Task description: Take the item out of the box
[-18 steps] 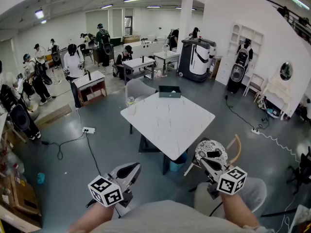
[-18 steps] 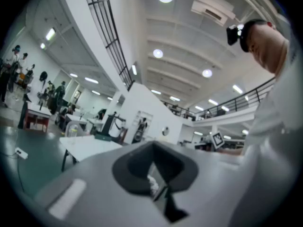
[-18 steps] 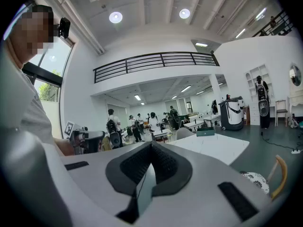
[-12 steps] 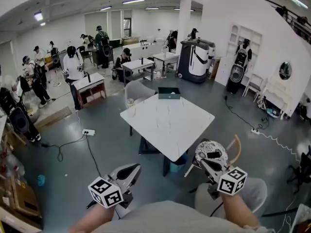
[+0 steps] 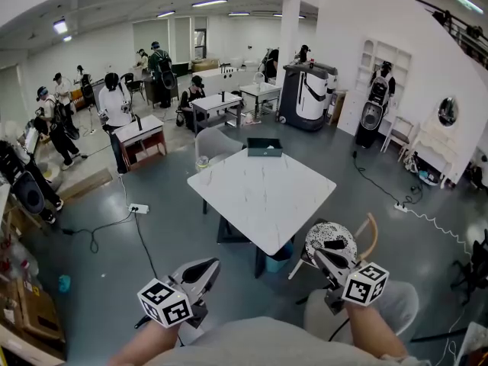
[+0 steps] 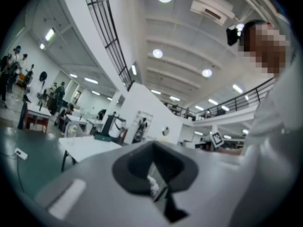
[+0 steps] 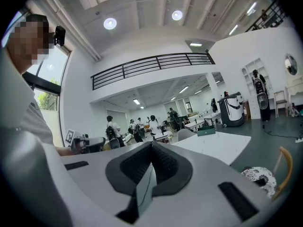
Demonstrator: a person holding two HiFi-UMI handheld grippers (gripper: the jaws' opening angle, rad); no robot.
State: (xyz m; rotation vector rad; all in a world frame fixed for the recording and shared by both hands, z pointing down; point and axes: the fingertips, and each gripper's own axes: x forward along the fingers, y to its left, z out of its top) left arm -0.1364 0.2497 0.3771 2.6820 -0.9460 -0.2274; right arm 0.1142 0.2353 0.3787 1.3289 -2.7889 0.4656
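White veined table [image 5: 263, 197]; dark green box [image 5: 264, 147]; black-white speckled cushion [image 5: 320, 235].

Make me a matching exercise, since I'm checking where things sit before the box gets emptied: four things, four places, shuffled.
Things:
1 box
2 patterned cushion
3 power strip
4 round mirror

Places:
a on the floor, left of the table
b by the wall at right
c at the table's far edge
d on the chair

Pairs: 1-c, 2-d, 3-a, 4-b

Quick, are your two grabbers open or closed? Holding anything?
Left hand-held gripper: closed, holding nothing.
Right hand-held gripper: closed, holding nothing.
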